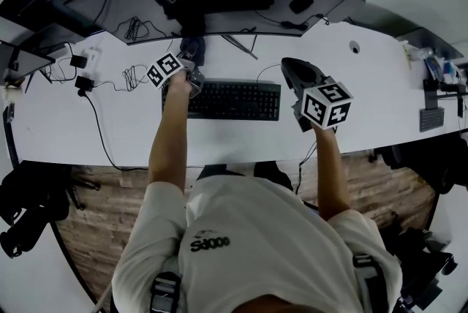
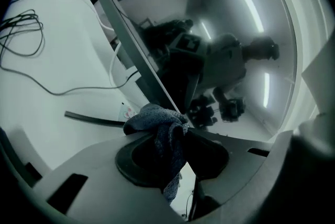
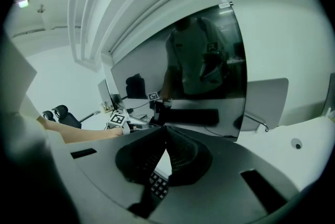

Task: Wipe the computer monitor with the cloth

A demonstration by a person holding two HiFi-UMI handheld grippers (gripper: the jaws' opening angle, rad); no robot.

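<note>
The wide computer monitor (image 1: 124, 1) stands at the back of the white desk (image 1: 380, 85), its dark screen mirroring the desk. My left gripper (image 1: 194, 50) is at the screen's lower edge, just left of the middle, shut on a dark blue-grey cloth (image 1: 191, 48). In the left gripper view the bunched cloth (image 2: 157, 126) is pinched between the jaws of the left gripper (image 2: 175, 122), touching or nearly touching the glossy monitor (image 2: 220, 50). My right gripper (image 1: 290, 64) hovers over the desk right of the keyboard, shut with nothing in it. In the right gripper view the right gripper (image 3: 165, 129) points at the monitor (image 3: 199, 71).
A black keyboard (image 1: 234, 99) lies mid-desk between my arms. Loose cables (image 1: 131, 74) and a power adapter (image 1: 82, 83) sit on the left. A cable hole (image 1: 355, 47) and small items (image 1: 431, 114) are on the right. An office chair (image 1: 29, 209) stands at lower left.
</note>
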